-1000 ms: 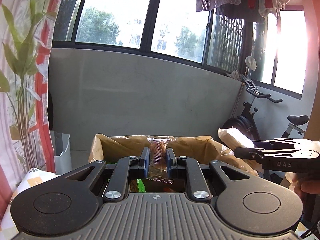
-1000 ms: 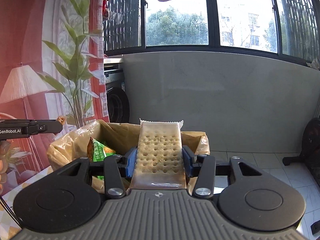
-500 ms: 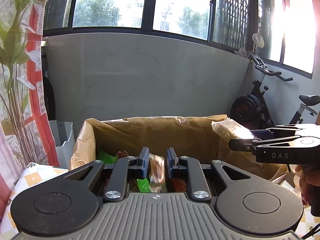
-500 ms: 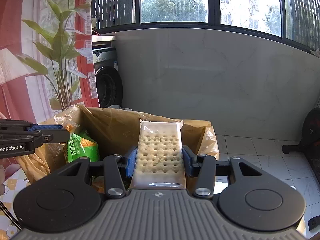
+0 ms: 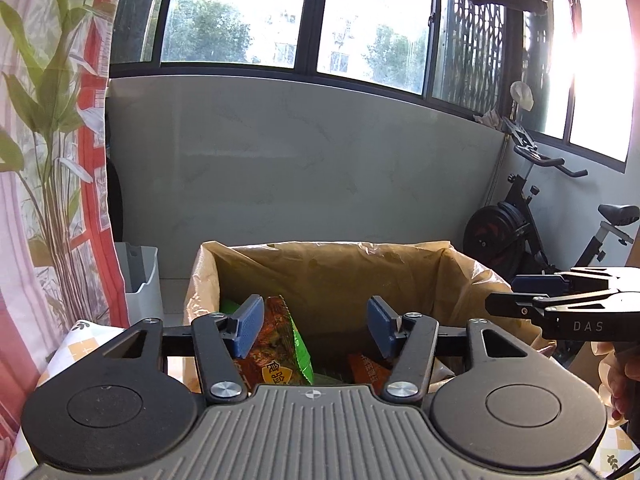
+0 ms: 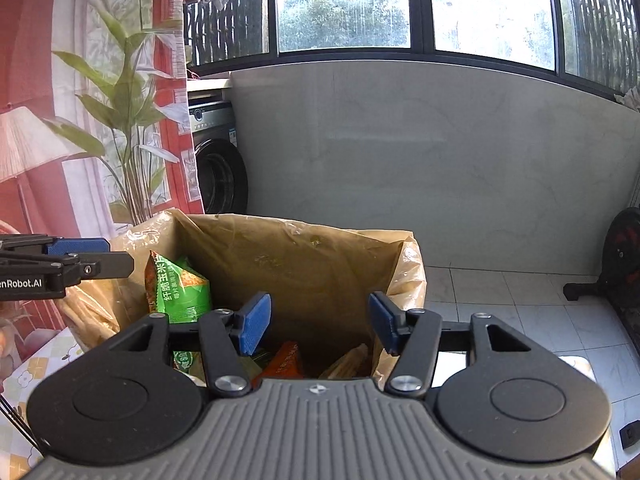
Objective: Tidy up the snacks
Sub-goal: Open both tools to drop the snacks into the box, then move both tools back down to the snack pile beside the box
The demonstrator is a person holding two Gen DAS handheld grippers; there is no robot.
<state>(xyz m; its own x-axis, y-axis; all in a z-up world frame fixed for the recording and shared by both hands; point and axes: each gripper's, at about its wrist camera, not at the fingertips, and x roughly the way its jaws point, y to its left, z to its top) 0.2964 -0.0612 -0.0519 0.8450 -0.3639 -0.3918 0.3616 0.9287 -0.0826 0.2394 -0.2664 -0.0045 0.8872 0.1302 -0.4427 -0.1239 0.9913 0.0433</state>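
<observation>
A box lined with a tan plastic bag (image 5: 332, 272) stands in front of both grippers; it also shows in the right wrist view (image 6: 304, 264). Inside lie several snack packets: a green and orange packet (image 5: 280, 348), a green packet (image 6: 180, 288) and an orange packet (image 6: 284, 360). My left gripper (image 5: 316, 328) is open and empty over the box's near edge. My right gripper (image 6: 320, 326) is open and empty over the box too. Each gripper shows side-on in the other's view: the right one (image 5: 560, 304), the left one (image 6: 60, 264).
The box stands on a table with a checked floral cloth (image 6: 36, 364). A grey wall under windows lies behind. A curtain (image 5: 52, 160), a white bin (image 5: 140, 276), a washing machine (image 6: 216, 160) and an exercise bike (image 5: 532, 220) stand around.
Both grippers have opened. The small packet left the left gripper and the cracker packet left the right one, dropping into the box.
</observation>
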